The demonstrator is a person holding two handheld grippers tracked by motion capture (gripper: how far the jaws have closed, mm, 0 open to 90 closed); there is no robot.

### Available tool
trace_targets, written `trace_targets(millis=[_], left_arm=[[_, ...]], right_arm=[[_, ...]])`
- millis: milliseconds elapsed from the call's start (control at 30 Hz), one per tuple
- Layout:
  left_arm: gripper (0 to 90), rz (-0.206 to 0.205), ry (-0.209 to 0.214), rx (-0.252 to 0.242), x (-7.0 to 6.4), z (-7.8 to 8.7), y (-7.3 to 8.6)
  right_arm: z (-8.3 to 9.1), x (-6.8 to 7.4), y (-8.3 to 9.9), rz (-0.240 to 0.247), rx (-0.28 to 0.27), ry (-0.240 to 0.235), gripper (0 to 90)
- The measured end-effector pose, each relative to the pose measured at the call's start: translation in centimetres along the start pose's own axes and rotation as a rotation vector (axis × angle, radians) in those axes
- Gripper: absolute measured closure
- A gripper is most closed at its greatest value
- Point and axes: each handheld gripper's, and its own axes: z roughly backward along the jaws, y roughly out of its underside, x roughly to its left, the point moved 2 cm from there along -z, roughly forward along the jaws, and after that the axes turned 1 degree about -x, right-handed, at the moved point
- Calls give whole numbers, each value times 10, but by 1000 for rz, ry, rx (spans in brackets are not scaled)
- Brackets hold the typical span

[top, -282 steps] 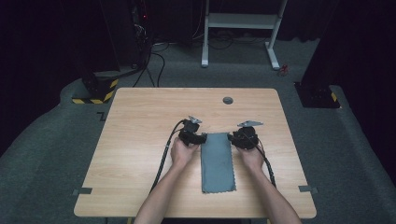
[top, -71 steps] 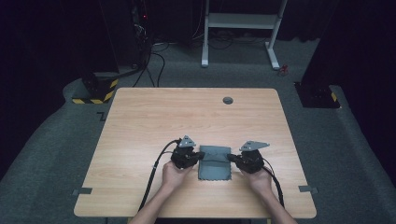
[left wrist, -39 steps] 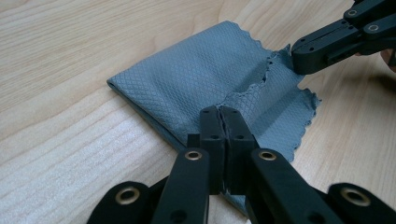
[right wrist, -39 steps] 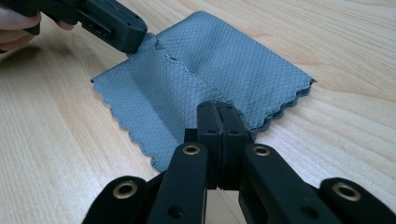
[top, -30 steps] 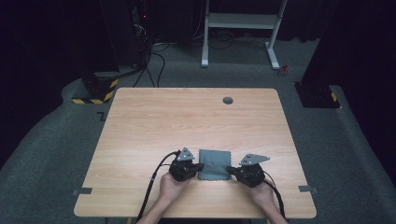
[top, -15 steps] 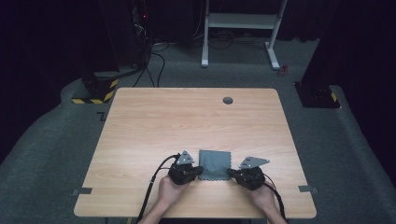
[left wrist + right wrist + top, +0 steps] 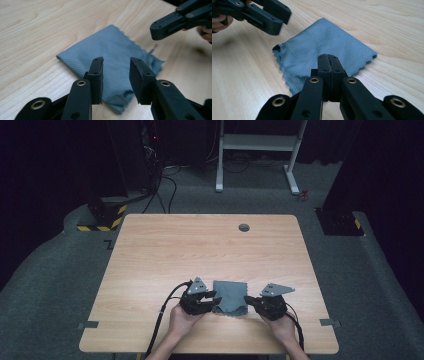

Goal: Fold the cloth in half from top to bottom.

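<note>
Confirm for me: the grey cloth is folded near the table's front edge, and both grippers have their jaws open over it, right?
Not quite. The left gripper has its jaws open over the folded grey cloth, but the right gripper has its jaws pressed shut, as the right gripper view shows. The cloth does lie near the front edge of the table.

Bright table [image 7: 200, 255], dark surroundings.
Lit evenly from above, glare-free, black beyond the floor from 9 through 12 to 3 o'clock; soft shadows only. Sharp on the cloth [image 7: 110, 52] weave up close, blurred toward 1 o'clock.
</note>
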Motion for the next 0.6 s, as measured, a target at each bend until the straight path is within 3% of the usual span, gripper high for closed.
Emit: trace_targets(millis=[233, 400, 600], left_arm=[[625, -12, -10, 93, 1, -17, 8], [617, -32, -15, 115, -3, -12, 16], [603, -81, -37, 136, -8, -7, 29]], right_arm=[[-23, 5, 0, -8, 57, -11, 890], [-24, 12, 8, 16, 80, -12, 848], [-18, 20, 24, 73, 102, 27, 787]])
